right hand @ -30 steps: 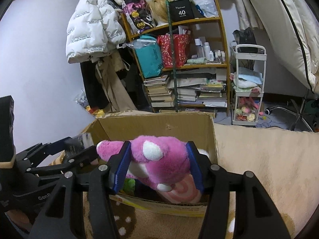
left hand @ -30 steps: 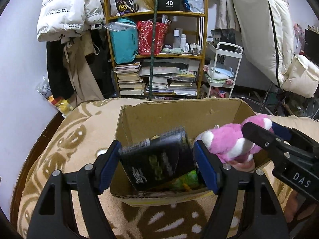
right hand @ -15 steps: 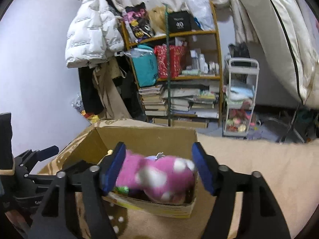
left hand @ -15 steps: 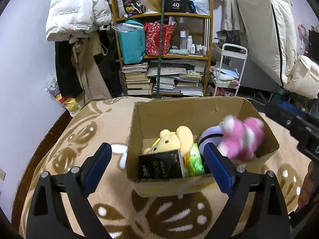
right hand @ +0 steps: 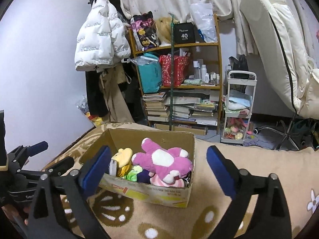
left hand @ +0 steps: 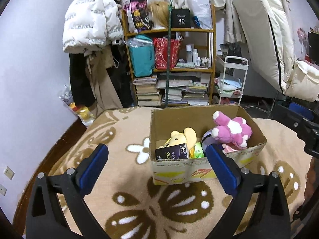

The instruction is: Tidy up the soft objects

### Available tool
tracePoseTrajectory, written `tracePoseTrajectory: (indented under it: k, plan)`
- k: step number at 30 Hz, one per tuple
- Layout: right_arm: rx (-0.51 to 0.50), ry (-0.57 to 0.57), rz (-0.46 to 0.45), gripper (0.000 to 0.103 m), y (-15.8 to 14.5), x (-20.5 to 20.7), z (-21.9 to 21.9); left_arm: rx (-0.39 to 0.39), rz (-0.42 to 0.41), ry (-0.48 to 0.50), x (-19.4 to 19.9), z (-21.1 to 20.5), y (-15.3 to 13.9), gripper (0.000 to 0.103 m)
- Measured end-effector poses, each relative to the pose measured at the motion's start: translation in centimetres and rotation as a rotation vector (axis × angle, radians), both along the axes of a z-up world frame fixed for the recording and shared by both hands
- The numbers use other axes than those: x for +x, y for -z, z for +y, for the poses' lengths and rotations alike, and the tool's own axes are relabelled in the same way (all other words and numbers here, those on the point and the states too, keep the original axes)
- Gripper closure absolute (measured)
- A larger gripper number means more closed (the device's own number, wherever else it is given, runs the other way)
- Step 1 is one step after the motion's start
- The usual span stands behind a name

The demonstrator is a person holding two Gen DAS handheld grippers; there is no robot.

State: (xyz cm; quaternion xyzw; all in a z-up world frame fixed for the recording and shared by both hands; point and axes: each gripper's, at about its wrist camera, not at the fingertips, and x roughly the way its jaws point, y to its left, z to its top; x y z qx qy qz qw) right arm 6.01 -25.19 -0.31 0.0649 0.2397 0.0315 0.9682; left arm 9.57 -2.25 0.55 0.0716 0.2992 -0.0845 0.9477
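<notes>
Cluttered bedroom backdrop — a white puffer jacket [left hand: 90, 20] hanging at far left, a wooden bookshelf stacked with books and bags [left hand: 169, 59] in the middle, a white rolling cart [left hand: 231, 79] to its right — behind a beige plush blanket with brown floral print [left hand: 119, 179] covering the work surface. Over it at left, the left gripper [left hand: 157, 167] is spread wide and holds nothing. Just ahead sits the open brown cardboard box [left hand: 207, 167] on the blanket; inside, from left, a black rectangular packet with white lettering [left hand: 172, 153] leans against the front wall, a yellow plush bear [left hand: 183, 137] lies behind it, a small green packet [left hand: 198, 152] is beside it, and the pink-and-white plush toy [left hand: 231, 131] rests on top of the pile at the right. The right gripper [right hand: 159, 165] is likewise fully open and empty, held above the box's near side. The pink toy lies flat, its long axis running diagonally across the box, one limb pointing toward the back-left corner in the right wrist view. It seems perched high on the heap — a nudge to the box wall, or another toy dropped beside it, could roll it over the low right rim. The black packet might also tip onto the bear.
</notes>
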Motion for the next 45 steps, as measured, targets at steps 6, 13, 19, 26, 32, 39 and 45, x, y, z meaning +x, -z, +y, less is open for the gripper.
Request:
tracePoseTrajectory:
  k: [6, 13, 19, 26, 32, 39, 45]
  plan:
    - [-0.026, 0.01, -0.016, 0.0, -1.0, -2.2, 0.1, -0.007, -0.034, -0.018, -2.1, 0.9, -1.3, 0.003]
    - [-0.048, 0.031, -0.031, 0.0, -1.5, -5.2, 0.4, -0.041, -0.046, -0.052, -4.1, 3.0, -1.9, 0.003]
    - [-0.049, 0.031, -0.07, 0.0, -2.0, -8.2, 0.5, -0.031, -0.084, -0.063, -6.4, 4.1, -2.8, 0.003]
    - [-0.055, 0.051, -0.1, 0.0, -2.6, -10.2, 0.8, -0.023, -0.099, -0.034, -9.0, 4.5, -3.3, 0.003]
    - [-0.064, 0.06, -0.102, 0.0, -2.2, -11.0, 1.1, -0.017, -0.1, -0.045, -10.2, 4.9, -3.2, 0.003]
    - [-0.063, 0.059, -0.083, 0.0, -1.5, -10.7, 1.1, -0.039, -0.077, -0.059, -9.6, 5.3, -2.7, 0.003]
    - [-0.054, 0.067, -0.065, 0.0, -0.9, -9.9, 0.8, -0.039, -0.047, -0.056, -8.5, 5.0, -2.0, 0.003]
